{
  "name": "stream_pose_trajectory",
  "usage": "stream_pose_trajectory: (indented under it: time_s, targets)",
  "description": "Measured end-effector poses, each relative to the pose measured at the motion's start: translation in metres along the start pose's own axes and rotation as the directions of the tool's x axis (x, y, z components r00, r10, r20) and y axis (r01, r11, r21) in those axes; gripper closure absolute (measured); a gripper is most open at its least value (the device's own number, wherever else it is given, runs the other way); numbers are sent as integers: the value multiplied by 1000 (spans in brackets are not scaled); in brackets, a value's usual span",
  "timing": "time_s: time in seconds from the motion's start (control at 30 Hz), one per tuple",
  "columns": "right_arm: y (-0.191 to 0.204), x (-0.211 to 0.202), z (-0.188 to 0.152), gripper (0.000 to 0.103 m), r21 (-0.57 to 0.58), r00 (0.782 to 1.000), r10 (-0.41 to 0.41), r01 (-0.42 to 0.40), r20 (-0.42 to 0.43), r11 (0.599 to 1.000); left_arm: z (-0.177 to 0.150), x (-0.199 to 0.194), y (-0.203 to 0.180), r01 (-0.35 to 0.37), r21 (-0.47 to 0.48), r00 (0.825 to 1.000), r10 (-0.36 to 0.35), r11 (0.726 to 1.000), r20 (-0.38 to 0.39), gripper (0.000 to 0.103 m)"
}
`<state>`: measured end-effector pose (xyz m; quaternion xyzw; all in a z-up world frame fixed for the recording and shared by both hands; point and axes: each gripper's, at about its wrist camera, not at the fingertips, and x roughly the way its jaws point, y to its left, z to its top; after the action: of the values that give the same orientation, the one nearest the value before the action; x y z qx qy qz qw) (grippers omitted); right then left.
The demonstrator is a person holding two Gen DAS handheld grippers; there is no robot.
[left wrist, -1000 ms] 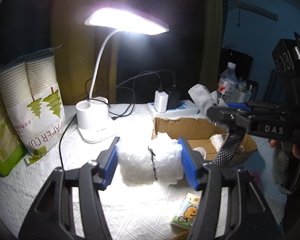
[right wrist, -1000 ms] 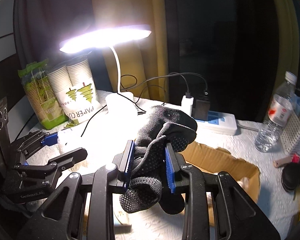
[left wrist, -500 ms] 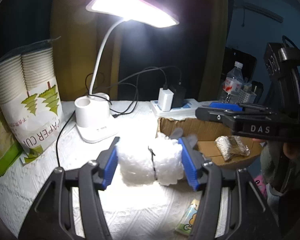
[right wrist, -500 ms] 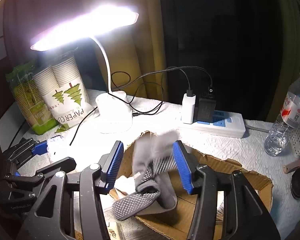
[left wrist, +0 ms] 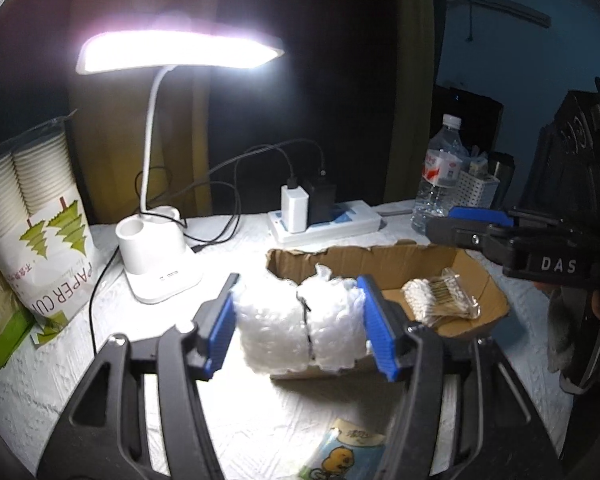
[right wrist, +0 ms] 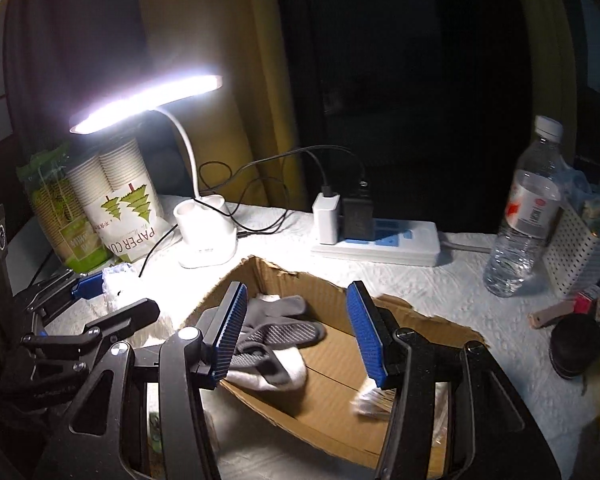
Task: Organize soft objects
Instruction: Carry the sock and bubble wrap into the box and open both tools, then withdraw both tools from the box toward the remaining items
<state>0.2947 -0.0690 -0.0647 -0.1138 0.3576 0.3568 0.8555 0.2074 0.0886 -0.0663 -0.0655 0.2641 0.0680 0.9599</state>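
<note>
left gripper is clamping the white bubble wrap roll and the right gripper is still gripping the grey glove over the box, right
Not quite. The right wrist view shows the right gripper open, with the grey knitted glove lying inside the brown cardboard box. The left gripper does clamp the white bubble wrap roll.

From where I steer, the cardboard box (right wrist: 332,364) is open on top, with bare floor in its middle between the grey gloves (right wrist: 276,332) at its left wall and the cotton swab pack (left wrist: 440,300) at its right. Behind the box, the power strip (right wrist: 380,240) and lamp base (right wrist: 206,236) with trailing cables block the way. Right of the box, white tabletop (right wrist: 440,280) lies free up to the water bottle (right wrist: 528,216).
</note>
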Motion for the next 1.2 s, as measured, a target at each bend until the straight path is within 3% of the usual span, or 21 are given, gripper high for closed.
stream_pose_trajectory:
  time_s: [0.4, 0.7, 0.87, 1.2]
  targets:
    - [-58, -26, -34, 48, 100, 999, -36, 36, 1, 994, 5, 37, -67, 68, 59, 996, -65, 996, -56, 43]
    - [-88, -38, -41, 48, 134, 998, -62, 61, 2, 989, 6, 68, -96, 100, 61, 989, -93, 993, -114, 40]
    - [-97, -40, -47, 48, 147, 997, -72, 71, -2, 987, 8, 69, -105, 117, 67, 988, -109, 991, -110, 26]
    - [-90, -52, -51, 48, 148, 997, -82, 80, 5, 986, 9, 51, -111, 134, 81, 988, -126, 988, -91, 23]
